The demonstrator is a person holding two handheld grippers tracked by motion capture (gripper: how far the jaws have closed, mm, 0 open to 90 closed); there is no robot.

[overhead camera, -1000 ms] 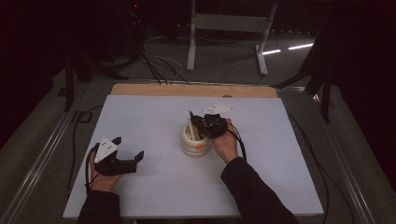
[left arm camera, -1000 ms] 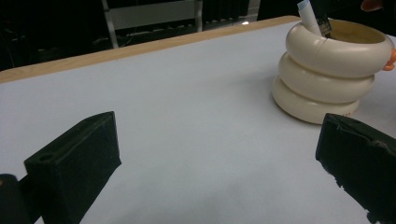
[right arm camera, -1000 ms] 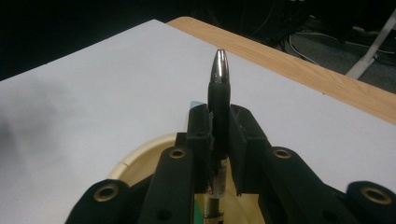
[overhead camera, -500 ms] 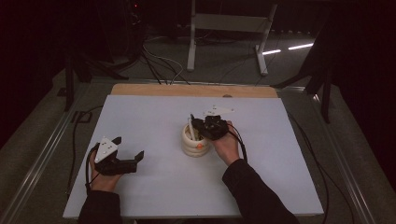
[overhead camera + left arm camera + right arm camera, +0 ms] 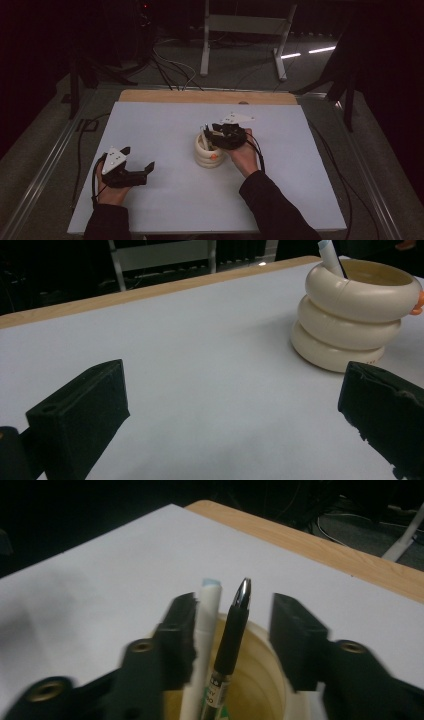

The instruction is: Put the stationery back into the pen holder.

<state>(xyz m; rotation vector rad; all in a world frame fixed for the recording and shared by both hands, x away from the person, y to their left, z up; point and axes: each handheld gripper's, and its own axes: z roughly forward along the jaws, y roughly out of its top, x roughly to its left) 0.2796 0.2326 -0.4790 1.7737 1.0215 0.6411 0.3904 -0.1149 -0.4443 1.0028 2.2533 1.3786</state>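
A cream ringed cup (image 5: 209,152) stands mid-table and holds a white pen (image 5: 207,630) and a black pen (image 5: 234,630) with a silver tip. My right gripper (image 5: 214,133) hovers right over the cup's mouth. Its jaws have just been opening, and both pens stand upright between them (image 5: 232,615). The left jaw is against the white pen; the black pen stands free. My left gripper (image 5: 137,157) rests open on the white tabletop at the front left, empty, with the cup (image 5: 350,315) ahead and to the right of its jaws (image 5: 225,405).
The white tabletop (image 5: 165,125) ends at a wooden strip (image 5: 200,96) along the far edge. A metal stand (image 5: 240,40) and cables lie on the dark floor beyond. Cables trail from both grippers off the table sides.
Both hands stay where they were. Over the cup, the right gripper's jaws appear to have parted slightly; the pens remain upright in the cup.
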